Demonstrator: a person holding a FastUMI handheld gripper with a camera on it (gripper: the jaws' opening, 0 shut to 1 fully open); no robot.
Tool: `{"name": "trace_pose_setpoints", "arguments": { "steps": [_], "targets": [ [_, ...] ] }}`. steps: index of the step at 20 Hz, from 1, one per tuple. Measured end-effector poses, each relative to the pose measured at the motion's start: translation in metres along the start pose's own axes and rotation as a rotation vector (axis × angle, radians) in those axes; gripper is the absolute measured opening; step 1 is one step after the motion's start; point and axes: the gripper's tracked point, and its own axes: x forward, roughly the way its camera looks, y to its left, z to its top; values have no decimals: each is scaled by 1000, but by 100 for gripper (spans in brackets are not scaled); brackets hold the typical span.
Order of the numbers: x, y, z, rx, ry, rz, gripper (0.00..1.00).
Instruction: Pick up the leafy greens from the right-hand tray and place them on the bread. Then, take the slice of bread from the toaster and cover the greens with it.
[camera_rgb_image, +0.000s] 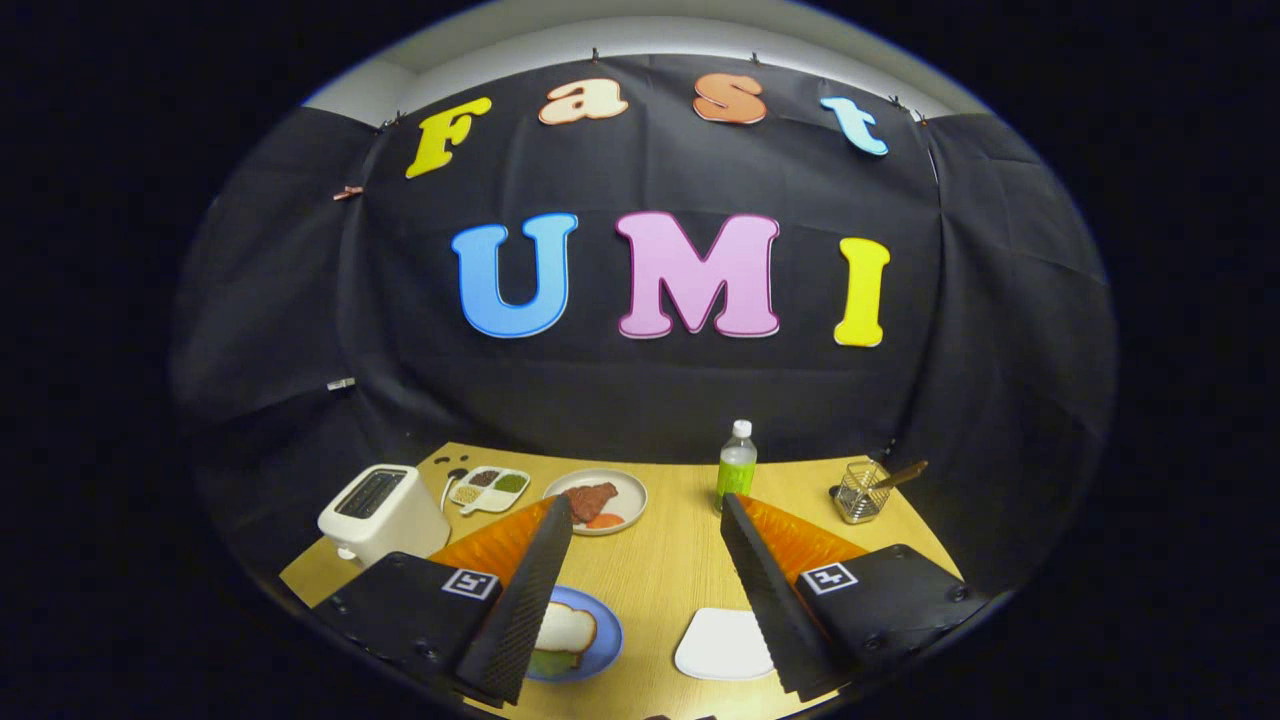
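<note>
Around the one green bottle (737, 465): one toaster (383, 512), three plates, one sectioned dish (489, 489), one wire holder (861, 491), two gripper (647, 590) fingers spread wide.

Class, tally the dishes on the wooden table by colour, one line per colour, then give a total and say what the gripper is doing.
Blue plate: 1
White tray: 1
White round plate: 1
White divided dish: 1
Total: 4 dishes
Gripper: open, holding nothing, above the table.
</note>
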Motion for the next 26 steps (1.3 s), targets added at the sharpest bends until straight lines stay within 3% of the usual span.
{"name": "trace_pose_setpoints", "arguments": {
  "steps": [10, 26],
  "targets": [
    [-40, -33, 83, -131, -171, 59, 96],
    [-53, -76, 85, -120, -218, 91, 97]
  ]
}}
